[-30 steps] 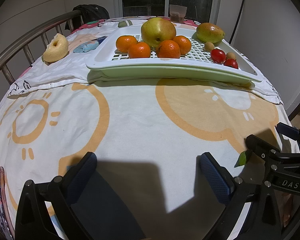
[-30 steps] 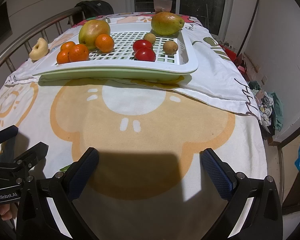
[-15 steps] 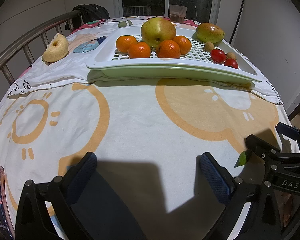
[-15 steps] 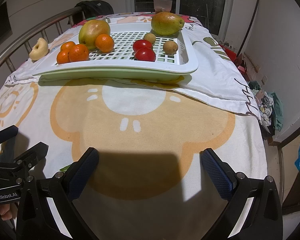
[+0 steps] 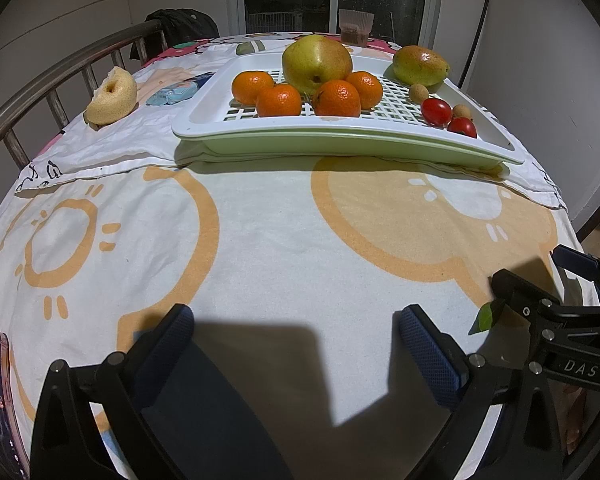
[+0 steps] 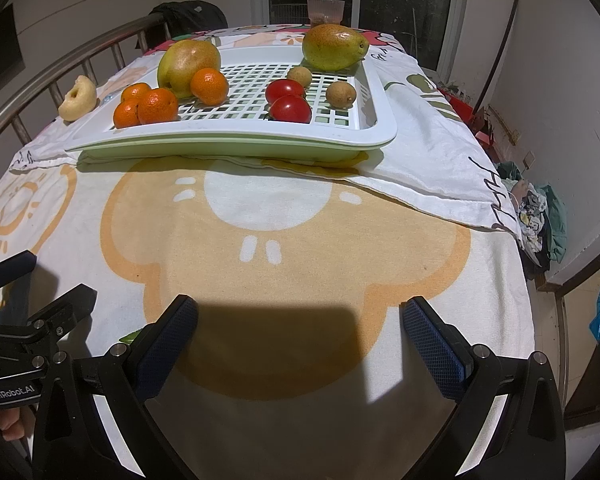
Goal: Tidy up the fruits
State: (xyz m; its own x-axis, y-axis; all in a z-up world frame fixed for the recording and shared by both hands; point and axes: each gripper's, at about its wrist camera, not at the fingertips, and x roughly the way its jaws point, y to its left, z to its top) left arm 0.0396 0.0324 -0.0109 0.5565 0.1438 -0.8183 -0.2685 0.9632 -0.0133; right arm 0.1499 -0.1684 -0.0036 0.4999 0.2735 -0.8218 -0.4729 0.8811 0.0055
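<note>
Oranges (image 5: 278, 100), tomatoes (image 6: 285, 90) in white tray (image 6: 236, 136)

Under the left claw (image 5: 296, 344) lies a matt, slightly nubbly cloth (image 5: 284, 240) with printed orange shapes. Its fingers (image 5: 432, 360) carry blue pads with a fine mesh-like grain on matt black plastic arms. Well ahead, the tray (image 5: 340, 136) is smooth, faintly shiny white plastic with a gridded floor. The tomatoes (image 6: 290, 109) on it gleam; the oranges (image 5: 279, 100) look dimpled. Far left, the rail (image 5: 60, 68) is brushed metal.
</note>
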